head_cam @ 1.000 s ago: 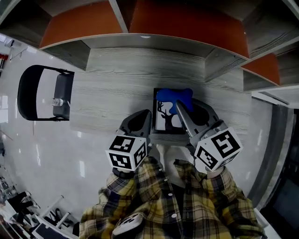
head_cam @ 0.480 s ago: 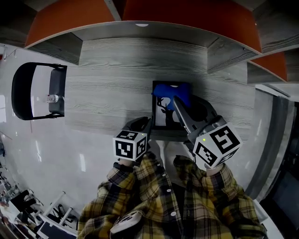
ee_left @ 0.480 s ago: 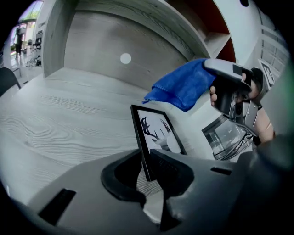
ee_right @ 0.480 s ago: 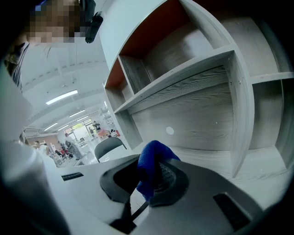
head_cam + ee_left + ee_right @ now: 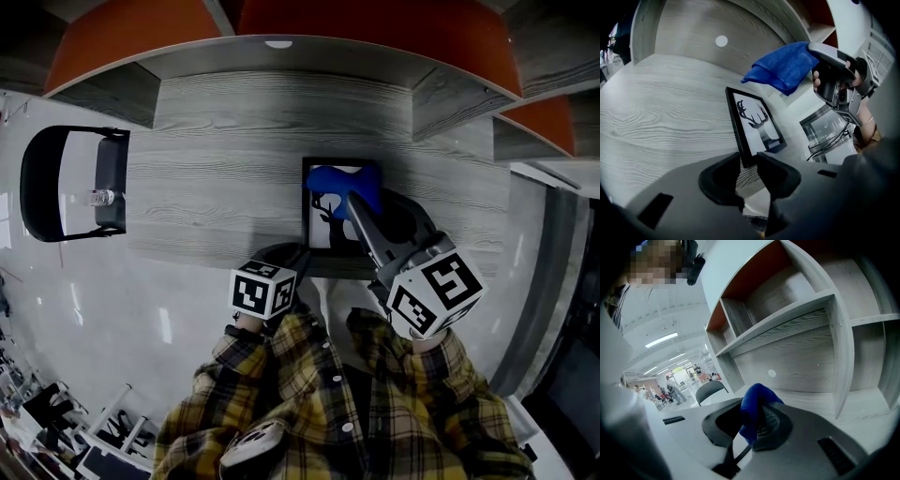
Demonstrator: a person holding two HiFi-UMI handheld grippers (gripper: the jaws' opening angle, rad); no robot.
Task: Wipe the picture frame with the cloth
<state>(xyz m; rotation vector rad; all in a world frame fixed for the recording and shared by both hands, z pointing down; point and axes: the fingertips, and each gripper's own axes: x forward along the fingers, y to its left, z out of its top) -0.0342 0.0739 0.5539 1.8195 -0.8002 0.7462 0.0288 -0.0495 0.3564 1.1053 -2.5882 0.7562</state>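
The picture frame (image 5: 325, 225) lies flat on the bench (image 5: 225, 169). The left gripper (image 5: 749, 163) has its fingers clenched on the frame's near corner. The right gripper (image 5: 752, 425) pinches a fold of the blue cloth (image 5: 339, 181) over the frame's far end. With one corner held, a hard stroke may pivot the frame, and the cloth's small fold may slip free. Cloth and gripper hide the frame's far edge and right side. Whether the cloth touches the glass is unclear.
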